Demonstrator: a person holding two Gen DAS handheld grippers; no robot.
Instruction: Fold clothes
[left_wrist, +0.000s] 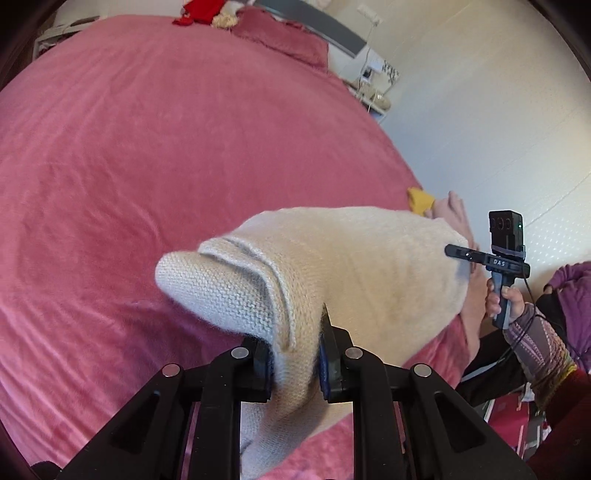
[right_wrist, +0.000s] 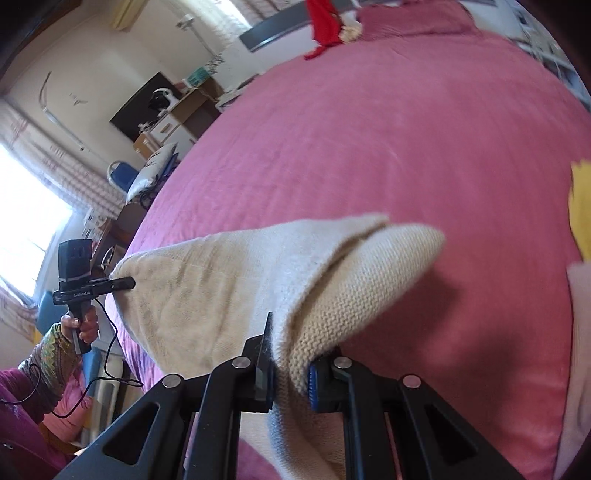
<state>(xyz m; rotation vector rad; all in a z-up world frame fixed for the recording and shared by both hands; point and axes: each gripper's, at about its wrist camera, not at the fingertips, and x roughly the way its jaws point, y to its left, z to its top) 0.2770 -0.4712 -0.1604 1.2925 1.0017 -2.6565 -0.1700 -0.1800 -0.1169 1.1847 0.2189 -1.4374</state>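
Knitwear, a cream sweater (left_wrist: 351, 266), hangs stretched above the pink bed (left_wrist: 147, 166), its two ends clenched in the left gripper (left_wrist: 295, 365) and right gripper (right_wrist: 290, 373). Soft, stretchy and light, it likely sags; edge holds suit it.

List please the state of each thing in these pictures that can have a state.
left gripper: shut on the cream sweater.
right gripper: shut on the cream sweater.
cream sweater: held up between both grippers, above the bed.
pink bed cover: spread, lightly wrinkled.
yellow garment: lying on the bed.
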